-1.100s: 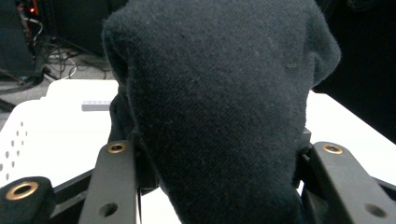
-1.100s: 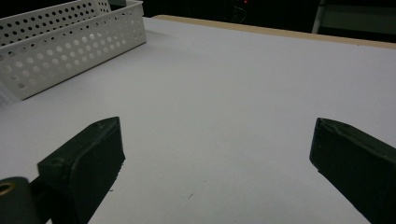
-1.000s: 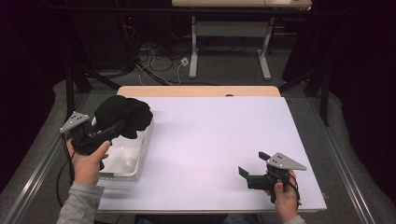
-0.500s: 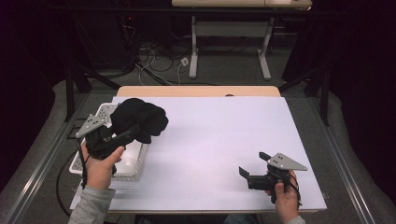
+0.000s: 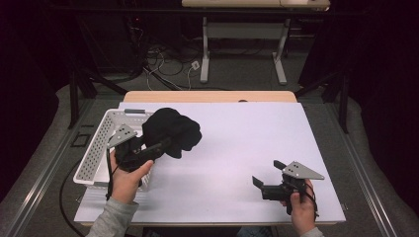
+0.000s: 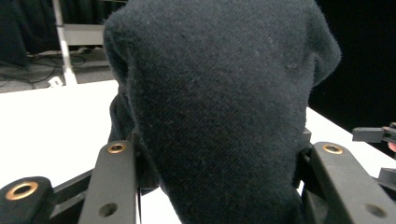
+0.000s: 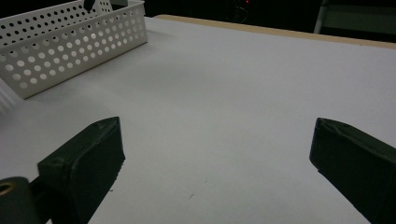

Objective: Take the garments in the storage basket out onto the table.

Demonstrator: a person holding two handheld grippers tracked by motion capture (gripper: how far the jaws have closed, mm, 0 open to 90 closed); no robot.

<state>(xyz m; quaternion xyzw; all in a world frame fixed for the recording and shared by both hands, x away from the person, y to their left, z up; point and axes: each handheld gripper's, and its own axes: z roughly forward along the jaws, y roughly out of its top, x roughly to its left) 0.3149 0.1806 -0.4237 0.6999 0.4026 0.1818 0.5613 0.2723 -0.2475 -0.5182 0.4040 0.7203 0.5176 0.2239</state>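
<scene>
Now, high view: the left tongs are clamped on a bunched black cloth, carried in the air above the near right rim of the white perforated basket. Against the two earlier high-view frames, the cloth and the left hand have travelled rightward, from over the basket's interior to its edge and partly over the white surface. Judgement: the cloth is being lifted out of the basket and brought toward the open middle of the surface; set-down not yet done. The right tongs rest low at the near right of the surface, unmoved across the three frames, jaws spread and holding nothing.

Left gripper view: cloth sits bulging between the two black jaws, both pressing its sides. Knit texture visible. Bare surface behind it; the other tongs just visible at the right edge.

Right gripper view: jaws stand wide apart, nothing between them but bare surface. Basket at upper left, well apart.

Writing: no brand, label or lettering legible on cloth, basket or tongs in any view.
</scene>
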